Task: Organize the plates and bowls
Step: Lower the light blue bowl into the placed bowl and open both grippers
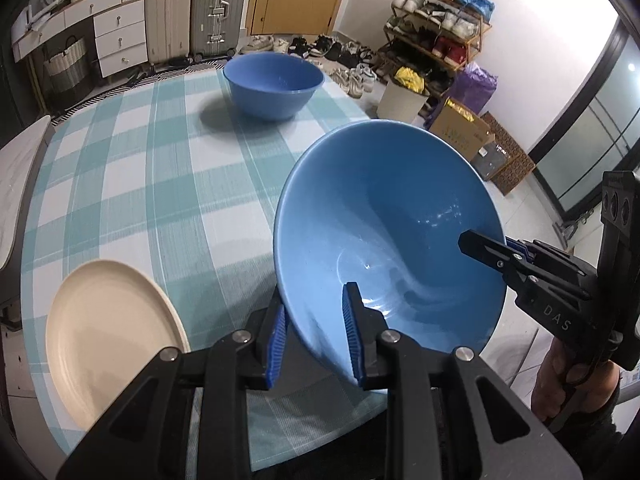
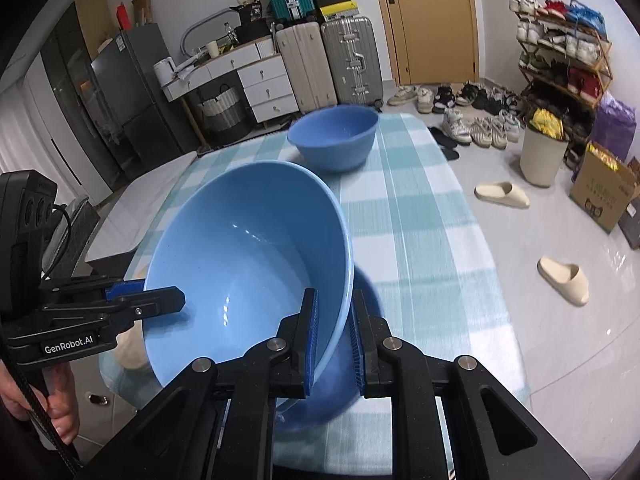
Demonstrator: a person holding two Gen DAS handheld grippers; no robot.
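Observation:
A large blue bowl [image 1: 384, 216] [image 2: 248, 256] hangs tilted above the checked table, held from two sides. My left gripper [image 1: 316, 332] is shut on its near rim, one blue pad inside and one outside the wall. My right gripper [image 2: 334, 336] is shut on the opposite rim and shows in the left wrist view as a black jaw [image 1: 516, 256] at the bowl's right edge. A second blue bowl [image 1: 274, 84] [image 2: 334, 136] stands upright at the table's far end. A cream plate [image 1: 108, 340] lies on the table at the near left.
The table [image 1: 152, 184] wears a teal and white checked cloth. Suitcases [image 2: 328, 64] and a white drawer unit [image 2: 264, 84] stand behind it. Shoes, a shoe rack [image 2: 560, 64], a bin [image 2: 542, 156], boxes and two slippers [image 2: 564, 280] fill the floor to the right.

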